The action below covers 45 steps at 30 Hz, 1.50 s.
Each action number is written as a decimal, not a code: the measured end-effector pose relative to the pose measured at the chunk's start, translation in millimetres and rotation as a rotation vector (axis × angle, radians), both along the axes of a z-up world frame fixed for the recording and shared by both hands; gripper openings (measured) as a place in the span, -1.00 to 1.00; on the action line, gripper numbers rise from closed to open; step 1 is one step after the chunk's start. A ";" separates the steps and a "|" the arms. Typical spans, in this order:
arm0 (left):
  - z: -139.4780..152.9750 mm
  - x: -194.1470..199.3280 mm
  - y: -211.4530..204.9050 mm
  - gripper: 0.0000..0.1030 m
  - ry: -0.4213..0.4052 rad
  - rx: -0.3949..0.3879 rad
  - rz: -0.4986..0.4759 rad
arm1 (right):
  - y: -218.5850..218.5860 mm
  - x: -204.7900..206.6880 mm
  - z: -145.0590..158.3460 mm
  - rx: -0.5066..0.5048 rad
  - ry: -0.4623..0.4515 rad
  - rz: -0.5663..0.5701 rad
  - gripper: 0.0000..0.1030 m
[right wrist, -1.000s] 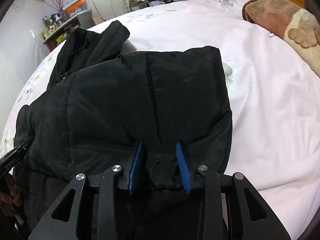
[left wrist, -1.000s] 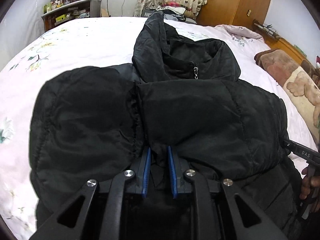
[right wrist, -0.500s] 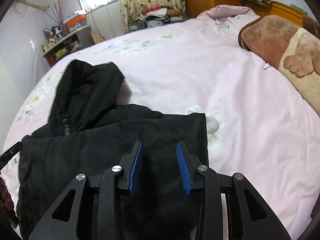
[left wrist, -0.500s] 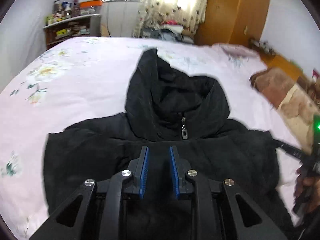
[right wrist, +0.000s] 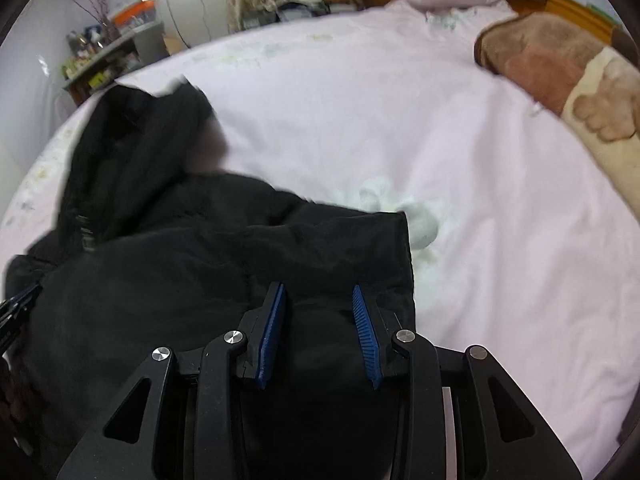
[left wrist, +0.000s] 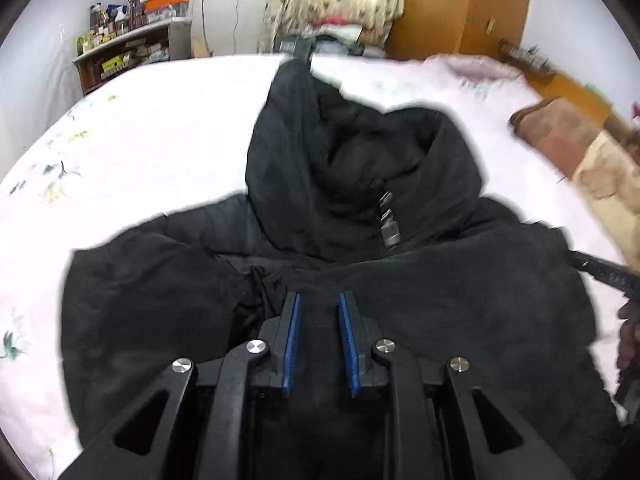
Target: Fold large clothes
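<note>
A black padded hooded jacket [left wrist: 420, 292] lies on the pink bed, hood [left wrist: 360, 168] pointing away, zip pull [left wrist: 390, 232] at the collar. Its lower part is folded up over the chest. My left gripper [left wrist: 319, 300] grips the folded fabric between its blue pads, over the jacket's middle. My right gripper [right wrist: 319, 292] holds the folded edge of the jacket [right wrist: 208, 280] near its right side, jaws wider apart, fabric between them. The right gripper also shows at the right edge of the left wrist view [left wrist: 608, 276].
The pink floral bedsheet [right wrist: 400, 120] spreads all round. A brown and cream blanket [right wrist: 560, 76] lies at the right. A cluttered shelf [left wrist: 128, 52], curtains and a wooden wardrobe [left wrist: 460, 4] stand beyond the bed. A white lump in the sheet [right wrist: 404, 212] sits beside the jacket's right edge.
Both grippers have carried the jacket's lower part forward and down over the chest, towards the hood. The raised bulging fabric now lies lower and flatter.
</note>
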<state>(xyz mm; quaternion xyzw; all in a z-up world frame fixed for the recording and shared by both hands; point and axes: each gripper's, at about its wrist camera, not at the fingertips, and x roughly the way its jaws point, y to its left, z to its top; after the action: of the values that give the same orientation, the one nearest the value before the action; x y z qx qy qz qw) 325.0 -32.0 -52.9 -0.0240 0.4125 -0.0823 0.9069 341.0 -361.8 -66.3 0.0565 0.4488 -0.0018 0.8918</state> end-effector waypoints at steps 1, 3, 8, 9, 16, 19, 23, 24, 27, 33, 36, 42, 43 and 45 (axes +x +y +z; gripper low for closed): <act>9.3 -10.4 2.7 -0.57 -0.026 -0.010 -0.010 | 1.0 -8.8 8.6 0.011 -0.025 0.010 -0.31; 20.2 -32.4 6.8 -0.57 -0.063 -0.014 -0.028 | 6.3 -32.1 24.4 0.027 -0.067 0.034 -0.31; -14.2 -43.8 11.5 -0.56 0.038 0.012 -0.012 | 28.6 -56.7 13.8 0.020 -0.051 0.110 -0.31; -25.3 -41.9 14.1 -0.55 0.066 -0.005 -0.001 | 32.8 -52.9 -0.8 0.019 -0.008 0.114 -0.31; -33.1 -40.4 11.0 -0.53 0.070 0.001 0.014 | 40.0 -46.7 -24.2 -0.003 0.050 0.107 -0.31; -23.7 -43.4 9.6 -0.53 0.087 0.021 0.022 | 44.3 -51.4 -14.1 -0.021 0.062 0.091 -0.31; -2.6 -66.0 16.9 -0.43 0.084 0.008 0.036 | 49.4 -75.9 12.7 -0.013 0.019 0.086 -0.28; 3.8 -75.0 18.4 -0.42 0.077 0.002 0.037 | 49.3 -81.3 16.4 -0.006 0.007 0.086 -0.28; 19.8 -103.3 23.1 -0.35 0.059 -0.013 0.041 | 56.0 -109.5 34.2 0.020 -0.027 0.087 -0.28; 39.9 -154.8 27.6 -0.27 0.054 -0.029 0.035 | 82.8 -162.5 55.3 0.062 -0.053 0.114 -0.28; 50.9 -176.7 28.5 -0.24 0.041 -0.026 0.025 | 92.9 -184.4 61.5 0.075 -0.054 0.132 -0.19; 72.5 -207.5 31.8 -0.10 0.014 -0.039 0.020 | 109.1 -216.3 72.2 0.098 -0.061 0.158 -0.18; 75.5 -210.3 32.4 -0.07 0.010 -0.041 0.020 | 112.5 -220.5 74.5 0.099 -0.063 0.166 -0.18; 81.7 -216.6 32.6 -0.05 0.000 -0.043 0.020 | 118.5 -227.2 78.3 0.098 -0.064 0.178 -0.18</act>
<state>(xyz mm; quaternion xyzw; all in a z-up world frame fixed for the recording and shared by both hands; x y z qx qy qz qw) 108.4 0.6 28.8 -0.0475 0.4102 -0.0821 0.9070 113.8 -243.3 12.0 0.0598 0.4231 0.1014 0.8984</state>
